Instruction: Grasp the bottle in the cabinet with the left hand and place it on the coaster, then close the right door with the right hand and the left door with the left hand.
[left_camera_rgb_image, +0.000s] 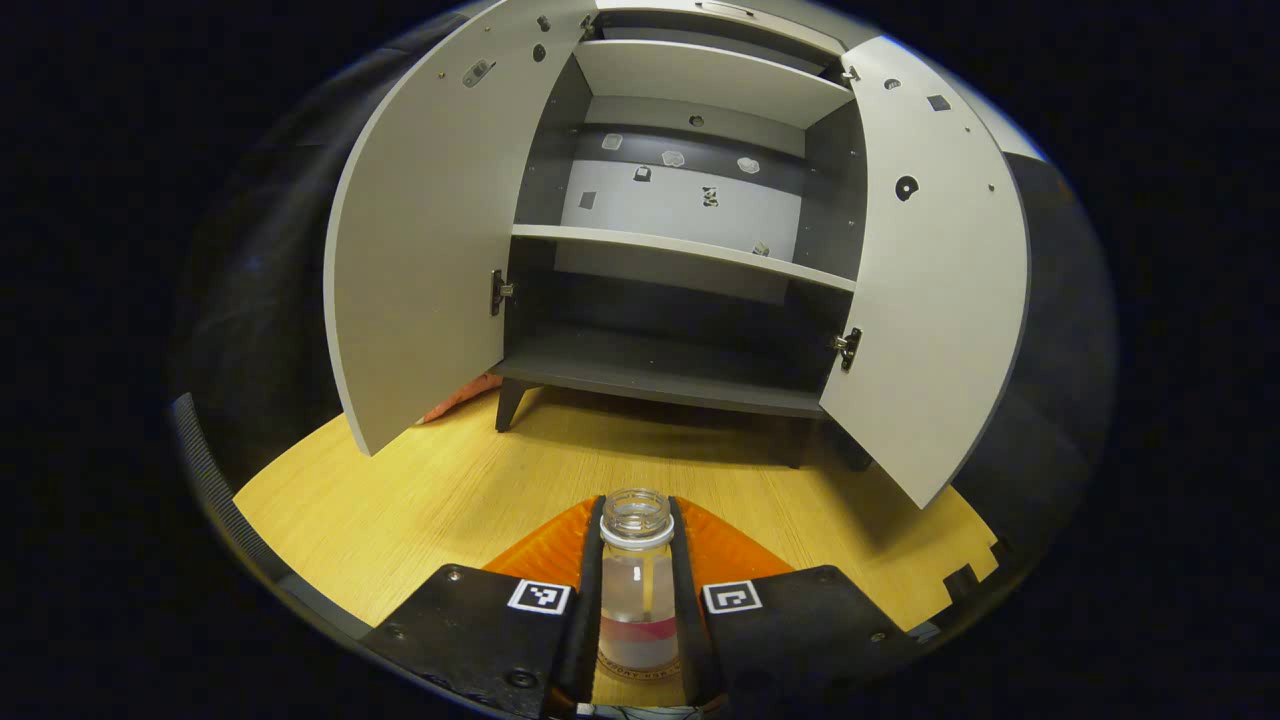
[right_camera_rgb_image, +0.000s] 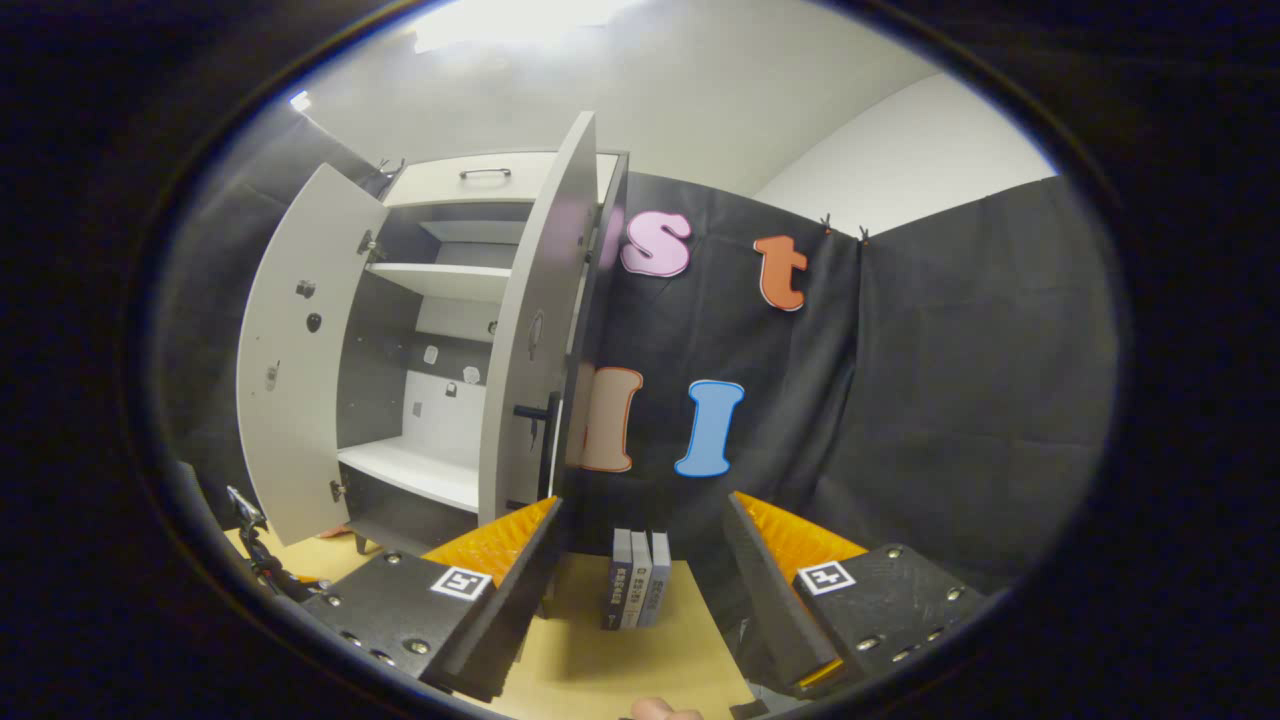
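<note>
Bottle (left_camera_rgb_image: 637, 585) upright, pinched in left gripper (left_camera_rgb_image: 637, 600) jaws
Cabinet (left_camera_rgb_image: 680, 250) doors open at frame top; right gripper (right_camera_rgb_image: 640, 590) jaws spread; coaster not made out.

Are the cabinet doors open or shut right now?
Open, both. In the left gripper view the left door and right door swing outward from the cabinet, baring its shelves; the right gripper view shows the same.

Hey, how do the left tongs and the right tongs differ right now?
The left tongs are shut on the bottle, fingers pressing both its sides; the right tongs are spread open and hold nothing. The left tongs face the open cabinet head-on; the right tongs see it from the side and point toward some books. Both are over the wooden table.
</note>
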